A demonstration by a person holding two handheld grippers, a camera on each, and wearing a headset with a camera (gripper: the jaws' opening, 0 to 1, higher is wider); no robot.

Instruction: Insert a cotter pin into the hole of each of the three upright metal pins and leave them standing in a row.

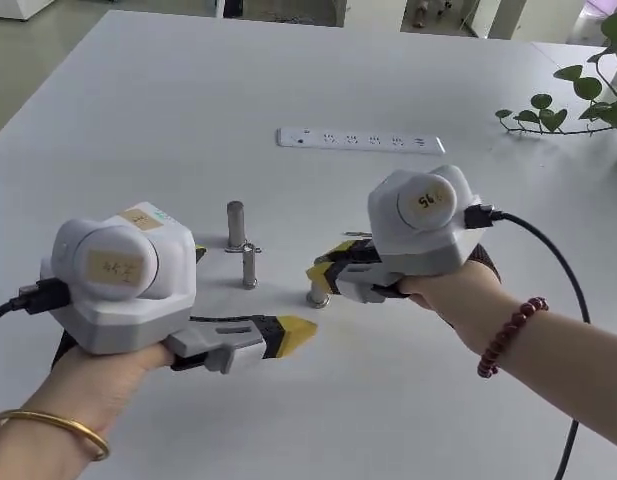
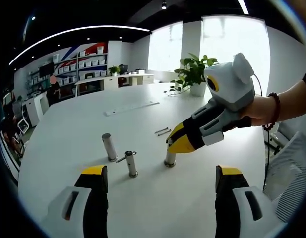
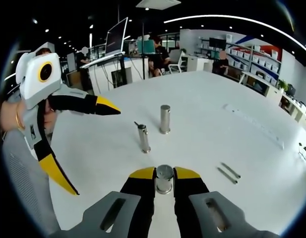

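nearest the person, the left claw [image 2: 161, 172] hangs wide open and empty over the worktop [image 1: 408, 400]. just past it, the right claw [image 1: 326, 272] is closed on the head of the nearest metal pin [image 3: 164, 179], which stands upright on the worktop. in the head view, at 10 o'clock from that pin, stands the middle pin [image 1: 249, 266], with a cotter pin [image 1: 245, 248] already through its hole. the far pin [image 1: 235, 224] stands just beyond it, bare as far as i can tell. two loose cotter pins [image 3: 227, 172] lie at 3 o'clock of the held pin in the right gripper view. the step in hand looks like the second insertion. next, the free left claw would need to fetch a loose cotter pin and line it up with the held pin's hole, which i cannot make out.
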